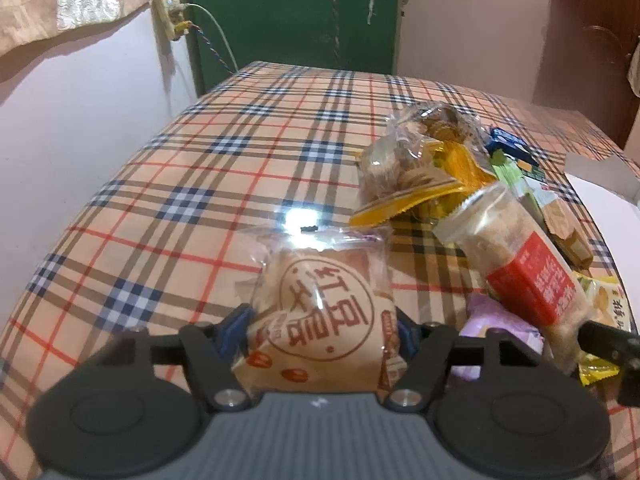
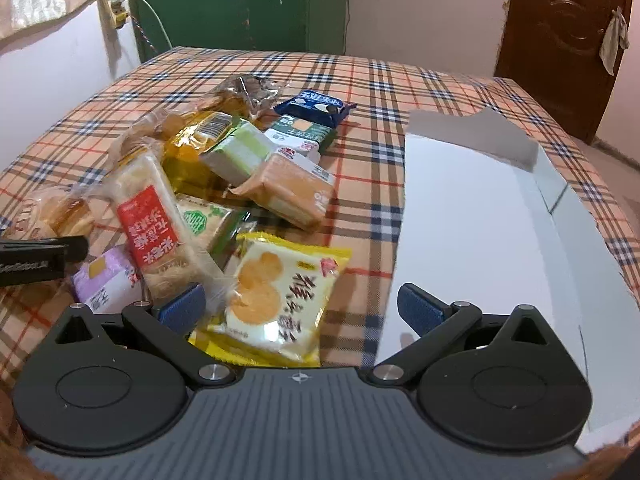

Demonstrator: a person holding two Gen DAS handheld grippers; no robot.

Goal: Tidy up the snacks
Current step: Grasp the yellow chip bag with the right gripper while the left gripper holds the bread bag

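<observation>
My left gripper (image 1: 320,332) is clamped on a red bean pastry packet (image 1: 320,316), blue pads squeezing both sides, just left of the snack pile (image 2: 224,176) on the plaid tablecloth (image 1: 200,152). My right gripper (image 2: 300,308) is wide open over a yellow cracker packet (image 2: 272,296), pads not touching it. The white box (image 2: 500,240) sits open just right of the pile.

A plaid-covered table (image 2: 400,76) stood before pale lilac walls (image 1: 80,92), with a green door (image 1: 296,12) at twelve o'clock, a wall socket (image 1: 168,14) at ten, and a brown wooden door (image 2: 560,40) at two.
</observation>
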